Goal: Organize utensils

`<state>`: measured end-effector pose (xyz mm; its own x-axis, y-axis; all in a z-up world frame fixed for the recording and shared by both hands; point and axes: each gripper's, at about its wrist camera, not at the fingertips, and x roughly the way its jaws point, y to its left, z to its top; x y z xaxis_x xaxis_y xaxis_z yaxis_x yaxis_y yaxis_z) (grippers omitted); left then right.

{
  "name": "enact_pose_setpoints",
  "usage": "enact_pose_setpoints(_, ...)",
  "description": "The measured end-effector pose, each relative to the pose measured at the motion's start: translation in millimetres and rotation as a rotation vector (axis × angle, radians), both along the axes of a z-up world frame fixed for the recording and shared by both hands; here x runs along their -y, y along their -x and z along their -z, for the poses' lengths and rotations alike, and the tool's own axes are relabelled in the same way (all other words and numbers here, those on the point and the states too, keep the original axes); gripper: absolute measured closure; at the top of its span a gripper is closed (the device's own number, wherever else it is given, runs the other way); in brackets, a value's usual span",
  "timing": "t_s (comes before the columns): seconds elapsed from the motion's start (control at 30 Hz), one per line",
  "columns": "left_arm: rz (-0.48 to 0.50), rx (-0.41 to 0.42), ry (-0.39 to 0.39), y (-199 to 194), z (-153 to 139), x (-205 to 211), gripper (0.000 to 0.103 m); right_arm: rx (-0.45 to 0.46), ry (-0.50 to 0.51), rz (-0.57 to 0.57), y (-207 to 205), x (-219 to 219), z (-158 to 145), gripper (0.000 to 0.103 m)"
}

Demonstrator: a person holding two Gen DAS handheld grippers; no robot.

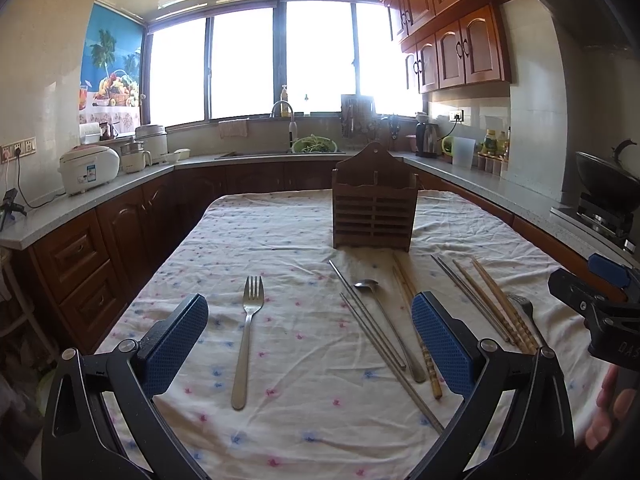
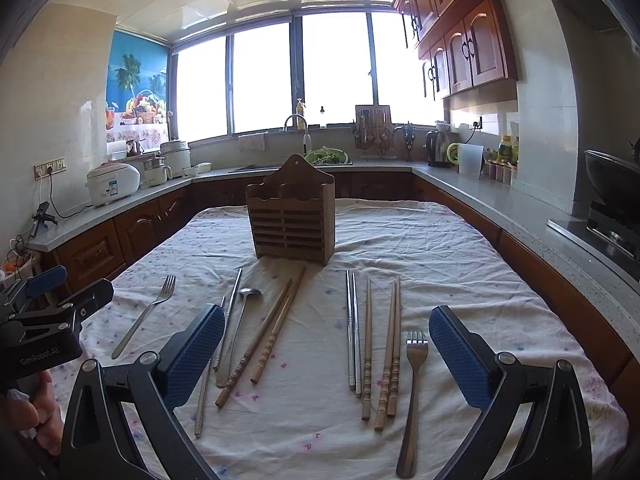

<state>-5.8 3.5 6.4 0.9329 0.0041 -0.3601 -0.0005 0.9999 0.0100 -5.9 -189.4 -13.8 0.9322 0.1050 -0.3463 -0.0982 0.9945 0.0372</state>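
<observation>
A wooden utensil holder [image 1: 375,204] [image 2: 292,216] stands upright at the table's far middle. In front of it lie a fork [image 1: 246,336] [image 2: 144,316] at the left, metal chopsticks [image 1: 372,320], a spoon [image 1: 386,328] [image 2: 236,332], wooden chopsticks [image 2: 268,340], steel chopsticks [image 2: 353,332], more wooden chopsticks [image 2: 390,356] and a second fork [image 2: 412,396]. My left gripper [image 1: 310,340] is open and empty above the left fork and spoon. My right gripper [image 2: 326,356] is open and empty above the chopsticks; it also shows in the left wrist view [image 1: 592,300].
The table carries a flowered white cloth [image 2: 440,248]. Kitchen counters with wooden cabinets ring it: a rice cooker [image 1: 90,168] on the left, a sink [image 1: 256,154] at the back, a kettle [image 2: 438,148] and a wok on a stove [image 2: 612,184] on the right.
</observation>
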Motion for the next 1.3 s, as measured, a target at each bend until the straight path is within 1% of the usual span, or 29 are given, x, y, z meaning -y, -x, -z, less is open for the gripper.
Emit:
enact_pose_setpoints(0.8,0.003,0.005,0.003,-2.4,-0.2,2.1,0.0,0.009,-0.002,-0.012,1.7,-1.9,-5.5,0.0)
enact_pose_setpoints(1.3,0.001,-0.015,0.014,-7.6,3.4,-1.5,0.0,-0.01,-0.013,-0.026,-3.7,-2.3,-2.6,0.0)
